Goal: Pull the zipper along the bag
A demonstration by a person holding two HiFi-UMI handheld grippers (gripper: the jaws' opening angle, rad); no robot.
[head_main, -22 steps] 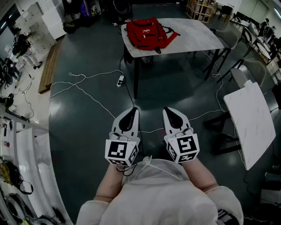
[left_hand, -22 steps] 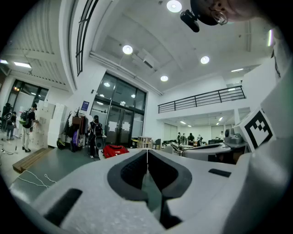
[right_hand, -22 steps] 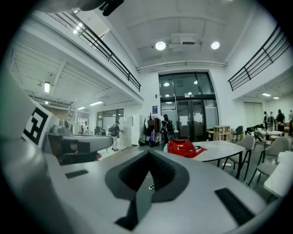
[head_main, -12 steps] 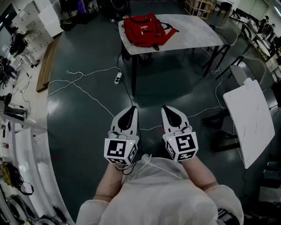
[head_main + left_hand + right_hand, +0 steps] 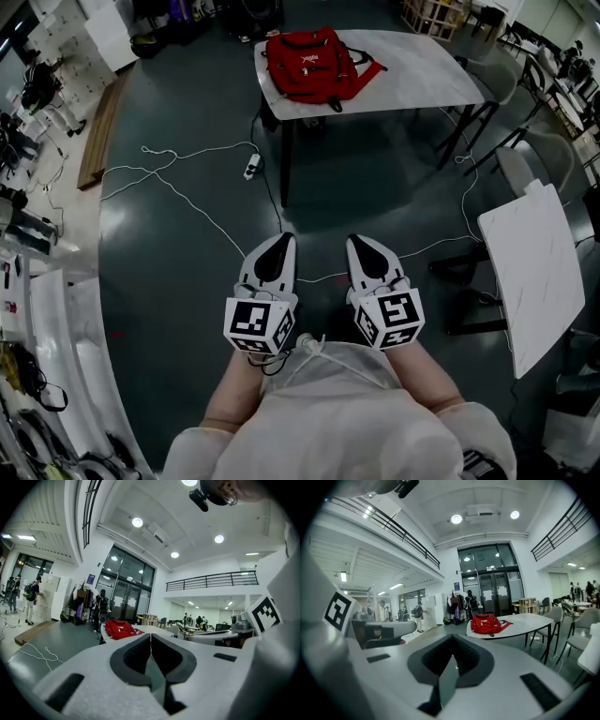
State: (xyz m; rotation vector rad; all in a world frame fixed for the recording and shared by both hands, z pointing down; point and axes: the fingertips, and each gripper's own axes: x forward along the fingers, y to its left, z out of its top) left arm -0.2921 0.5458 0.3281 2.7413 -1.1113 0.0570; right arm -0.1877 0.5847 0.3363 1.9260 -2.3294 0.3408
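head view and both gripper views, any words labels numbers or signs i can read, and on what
No text here can be read.
White mark on the red backpack: too small to read.
Blue sign beside the glass doors: too small to read.
Left marker cube and right marker cube: black-and-white square patterns only, no words.

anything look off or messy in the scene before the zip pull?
One thing: a loose white cable sprawls in loops across the dark floor, by a power strip near the table. It lies between the person and the red bag, so it may be a trip risk. The bag lies on the table; nothing looks spilled.
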